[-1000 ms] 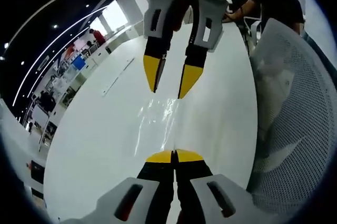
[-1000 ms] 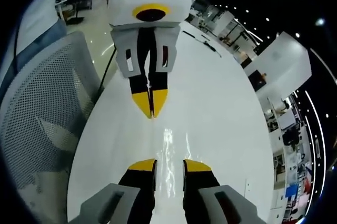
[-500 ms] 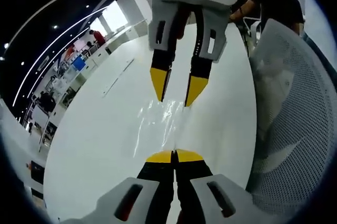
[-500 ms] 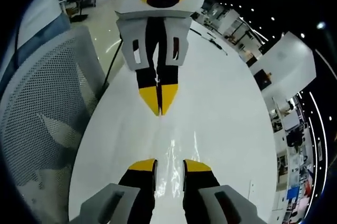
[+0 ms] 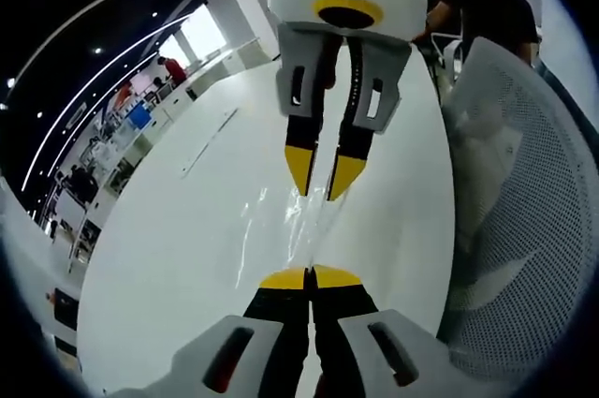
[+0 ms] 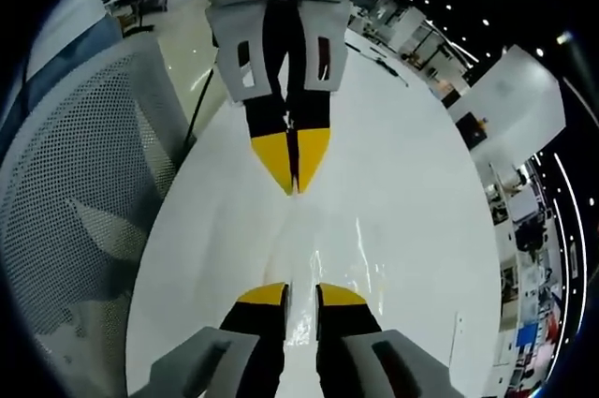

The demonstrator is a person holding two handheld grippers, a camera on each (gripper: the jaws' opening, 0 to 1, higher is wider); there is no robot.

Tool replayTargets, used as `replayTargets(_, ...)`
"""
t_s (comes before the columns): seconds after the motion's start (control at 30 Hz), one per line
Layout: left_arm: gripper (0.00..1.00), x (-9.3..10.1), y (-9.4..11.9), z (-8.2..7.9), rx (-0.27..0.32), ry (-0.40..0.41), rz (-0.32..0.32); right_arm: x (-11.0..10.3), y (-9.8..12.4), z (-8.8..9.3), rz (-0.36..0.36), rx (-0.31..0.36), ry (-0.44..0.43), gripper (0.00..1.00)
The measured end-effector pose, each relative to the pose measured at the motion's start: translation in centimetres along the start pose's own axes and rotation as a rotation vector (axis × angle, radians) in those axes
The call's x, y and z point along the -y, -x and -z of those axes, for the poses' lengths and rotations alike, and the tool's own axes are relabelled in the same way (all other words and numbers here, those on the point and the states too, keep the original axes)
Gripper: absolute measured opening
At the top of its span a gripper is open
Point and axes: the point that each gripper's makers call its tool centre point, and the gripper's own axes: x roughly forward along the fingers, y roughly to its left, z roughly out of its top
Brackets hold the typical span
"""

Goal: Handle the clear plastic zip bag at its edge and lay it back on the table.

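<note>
The clear plastic zip bag [image 5: 301,222] lies crinkled and shiny on the white table [image 5: 159,267], stretched between the two grippers. My left gripper [image 5: 310,277] is shut on the bag's near edge; the right gripper view has it coming in from the top, its yellow tips [image 6: 295,162] pressed together. My right gripper [image 6: 301,295] stands open with a narrow gap, and the bag [image 6: 323,253] reaches in between its jaws. In the left gripper view the right gripper [image 5: 324,174] hangs over the bag's far edge with its tips slightly apart.
A white mesh chair [image 5: 524,192] stands along the table's side, also seen as the chair [image 6: 75,201] in the right gripper view. A thin dark item [image 5: 211,136] lies farther along the table. People and desks fill the office behind.
The right gripper has moved closer to the left one, down over the bag, and its jaws have narrowed. The left gripper has stayed shut on the bag.
</note>
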Motion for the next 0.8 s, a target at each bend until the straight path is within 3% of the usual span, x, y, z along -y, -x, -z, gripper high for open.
replayTargets(0.1,0.0,0.0,0.0,0.2,-0.001,0.003,-0.001,-0.2,-0.1,0.0,-0.007,0.003,-0.004,0.0)
replayTargets(0.37,0.0,-0.1,0.2,-0.2,0.011,0.029,-0.01,-0.7,-0.3,0.2,-0.035,0.001,-0.044,0.0)
replayTargets(0.63,0.01,-0.2,0.3,-0.1,-0.002,0.032,-0.017,-0.2,-0.3,0.3,-0.013,-0.012,-0.086,0.0)
replayTargets(0.8,0.06,-0.4,1.1,-1.0,0.033,0.058,-0.018,0.2,-0.7,0.9,-0.006,-0.03,-0.11,0.0)
